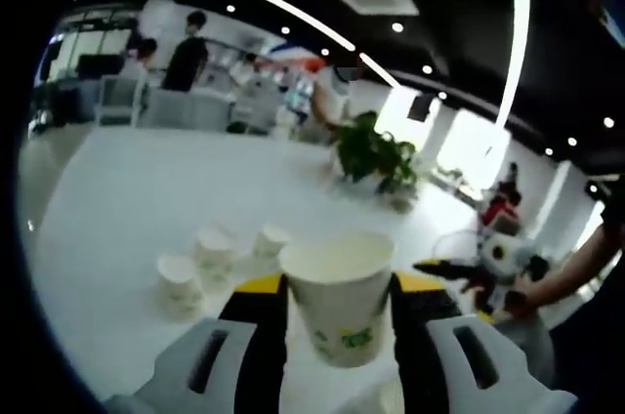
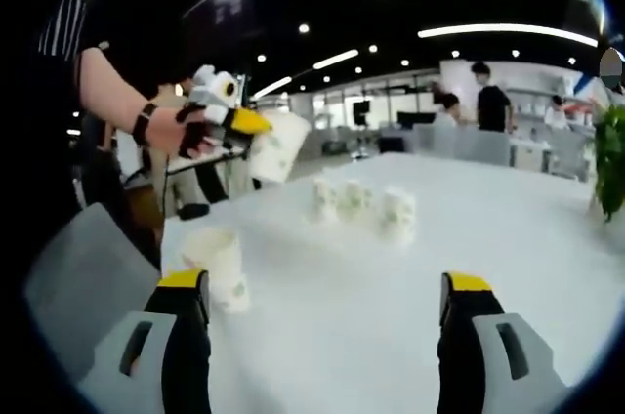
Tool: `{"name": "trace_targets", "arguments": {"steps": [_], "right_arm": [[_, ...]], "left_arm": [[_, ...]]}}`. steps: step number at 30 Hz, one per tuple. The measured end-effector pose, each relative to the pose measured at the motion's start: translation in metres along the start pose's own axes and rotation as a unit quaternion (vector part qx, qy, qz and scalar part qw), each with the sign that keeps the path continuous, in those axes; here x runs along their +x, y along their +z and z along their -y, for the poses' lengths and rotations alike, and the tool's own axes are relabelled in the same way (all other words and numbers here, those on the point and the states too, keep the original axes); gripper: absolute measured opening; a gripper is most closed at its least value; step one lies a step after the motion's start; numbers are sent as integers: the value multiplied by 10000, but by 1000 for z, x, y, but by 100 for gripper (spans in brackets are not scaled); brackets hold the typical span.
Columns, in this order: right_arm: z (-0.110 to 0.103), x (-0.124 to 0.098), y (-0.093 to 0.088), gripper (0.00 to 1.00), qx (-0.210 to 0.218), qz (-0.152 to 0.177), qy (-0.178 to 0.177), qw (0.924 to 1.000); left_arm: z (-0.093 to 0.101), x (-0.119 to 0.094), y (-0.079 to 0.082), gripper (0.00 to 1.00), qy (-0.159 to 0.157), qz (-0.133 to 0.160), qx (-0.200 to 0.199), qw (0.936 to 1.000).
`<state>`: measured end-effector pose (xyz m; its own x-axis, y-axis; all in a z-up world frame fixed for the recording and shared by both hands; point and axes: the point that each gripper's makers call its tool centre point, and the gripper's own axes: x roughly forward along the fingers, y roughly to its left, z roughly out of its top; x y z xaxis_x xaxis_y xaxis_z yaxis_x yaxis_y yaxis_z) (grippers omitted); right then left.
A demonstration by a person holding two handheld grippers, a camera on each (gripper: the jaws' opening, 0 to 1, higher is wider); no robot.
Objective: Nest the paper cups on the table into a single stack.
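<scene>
Left gripper view: your left gripper [image 1: 337, 321] pinches an upright paper cup [image 1: 339, 303] between its two yellow-tipped jaws, which press on its sides; the cup is lifted above the white table [image 1: 127, 209]. Beyond the jaws and to their left, three small cups [image 1: 213, 256] stand on the table, close together. To the right of the jaws your right gripper [image 1: 451, 269] enters the view.

Right gripper view: your right gripper [image 2: 325, 302] has its jaws spread wide apart, with only bare table between them. A single cup [image 2: 221, 268] stands just beside the left jaw. The three small cups lie ahead of the jaws, well apart from them. Your left gripper carries the held cup tilted, up and to the left of the jaws.
</scene>
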<state>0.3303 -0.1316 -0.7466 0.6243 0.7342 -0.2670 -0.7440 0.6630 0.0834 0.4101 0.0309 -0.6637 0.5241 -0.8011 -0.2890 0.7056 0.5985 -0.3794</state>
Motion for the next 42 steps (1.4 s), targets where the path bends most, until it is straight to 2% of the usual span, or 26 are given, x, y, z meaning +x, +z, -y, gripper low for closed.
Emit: {"name": "trace_targets", "arguments": {"steps": [8,13,15,17,19,21,29,32,37,42], "right_arm": [[0,1,-3,96,-20,-53,19,10000],[1,0,-2,96,-6,-43,-13,10000],[2,0,-3,96,-5,-47,-16,10000],[1,0,-3,96,1,-48,-7,10000],[1,0,-3,96,2,-60,-8,10000],[2,0,-3,96,7,-57,-3,10000],[1,-1,-6,96,1,-99,-9,10000],[0,-1,-7,95,-1,-124,0,9999],[-2,-1,-8,95,-20,-158,23,9999],[-4,-1,-9,95,-29,-179,49,9998]], "left_arm": [[15,-5,-10,39,-112,178,87,9997],[27,-7,-24,39,-244,83,103,9996],[34,-9,-24,39,-421,216,-24,9989],[39,-10,-27,39,-466,204,-79,9987],[46,-11,-27,40,-561,315,-111,9979],[51,-11,-31,40,-599,279,-83,9978],[64,-14,-45,40,-798,228,107,9965],[69,-16,-44,40,-858,352,356,9951],[73,-18,-50,39,-959,334,437,9939],[79,-19,-58,39,-1088,339,776,9904]]}}
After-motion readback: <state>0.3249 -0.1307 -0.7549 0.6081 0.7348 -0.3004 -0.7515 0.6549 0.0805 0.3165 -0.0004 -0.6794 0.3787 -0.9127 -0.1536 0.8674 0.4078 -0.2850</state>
